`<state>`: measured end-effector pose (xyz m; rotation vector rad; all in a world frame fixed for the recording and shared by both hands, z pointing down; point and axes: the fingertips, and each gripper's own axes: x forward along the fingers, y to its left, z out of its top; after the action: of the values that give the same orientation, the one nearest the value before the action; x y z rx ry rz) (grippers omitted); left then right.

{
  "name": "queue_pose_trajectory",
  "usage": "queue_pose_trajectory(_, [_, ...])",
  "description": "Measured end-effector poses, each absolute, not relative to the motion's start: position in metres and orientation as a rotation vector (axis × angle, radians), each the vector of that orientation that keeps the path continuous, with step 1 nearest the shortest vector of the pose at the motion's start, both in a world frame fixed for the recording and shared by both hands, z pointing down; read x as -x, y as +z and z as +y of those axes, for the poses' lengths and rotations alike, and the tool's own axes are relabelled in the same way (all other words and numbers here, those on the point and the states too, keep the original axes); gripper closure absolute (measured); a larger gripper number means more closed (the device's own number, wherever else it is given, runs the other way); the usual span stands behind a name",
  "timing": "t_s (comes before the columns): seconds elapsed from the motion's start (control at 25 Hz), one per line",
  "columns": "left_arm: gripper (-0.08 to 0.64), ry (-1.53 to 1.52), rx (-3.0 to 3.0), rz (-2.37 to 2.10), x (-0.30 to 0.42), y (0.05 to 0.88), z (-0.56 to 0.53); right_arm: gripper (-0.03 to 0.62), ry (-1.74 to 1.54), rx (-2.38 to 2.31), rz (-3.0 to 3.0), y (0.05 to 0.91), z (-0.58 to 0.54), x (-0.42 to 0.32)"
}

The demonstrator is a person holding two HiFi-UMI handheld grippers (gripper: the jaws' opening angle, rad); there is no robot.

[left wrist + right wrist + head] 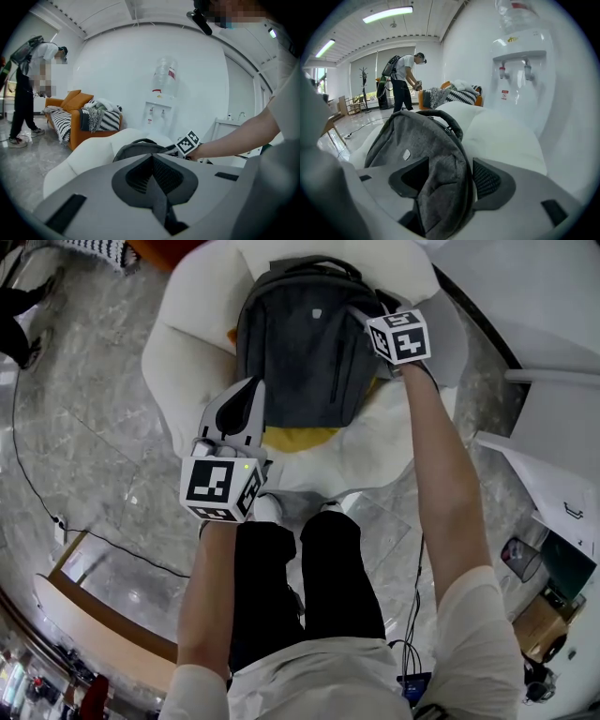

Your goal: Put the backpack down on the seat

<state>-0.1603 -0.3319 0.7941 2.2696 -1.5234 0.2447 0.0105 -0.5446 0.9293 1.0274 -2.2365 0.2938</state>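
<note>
Grey marble floor [94, 409] surrounded a white cushioned seat [187, 324] in the head view. The dark grey backpack [300, 343] rested on that seat, over a yellow cushion [300, 439]. The left gripper [253, 382] pointed at the pack's lower left edge. The right gripper [359, 313] was at its upper right side.

Left gripper view: the jaws stood closed together with nothing between them. Beyond them showed the backpack's top on the seat, a water dispenser [159, 103] against the white wall, and an orange sofa [75, 101] at the far left.

Right gripper view: the jaws stood wide apart. A fold of backpack fabric lay between them, with a gap beside one pad, so nothing was clamped.
</note>
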Motion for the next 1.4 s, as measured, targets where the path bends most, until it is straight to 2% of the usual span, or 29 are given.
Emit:
queue_pose_trajectory(0.32, [0.546,0.251,-2.244,-1.514,0.157,0.764,-0.322,0.317,0.367,-1.038,-2.293,0.893,-0.507,-0.014])
queue_pose_trajectory(0.44, [0.546,0.222,-2.247,-1.479,0.152,0.745,-0.319,0.374,0.413,-1.026,-2.310,0.877,-0.489,-0.010])
queue_pose_trajectory(0.6, [0.546,0.215,-2.232,-1.479,0.150,0.720,-0.311,0.499,0.557,-1.038,-2.384,0.847,-0.454,0.000])
queue_pose_trajectory(0.8, [0.546,0.244,-2.242,-1.480,0.142,0.681,-0.295,0.559,0.620,-0.951,-2.434,0.807,-0.402,0.011])
queue_pose_trajectory(1.4, [0.546,0.239,-2.215,-1.510,0.122,0.533,-0.245,0.561,0.666,-0.995,-2.568,0.617,-0.329,-0.015])
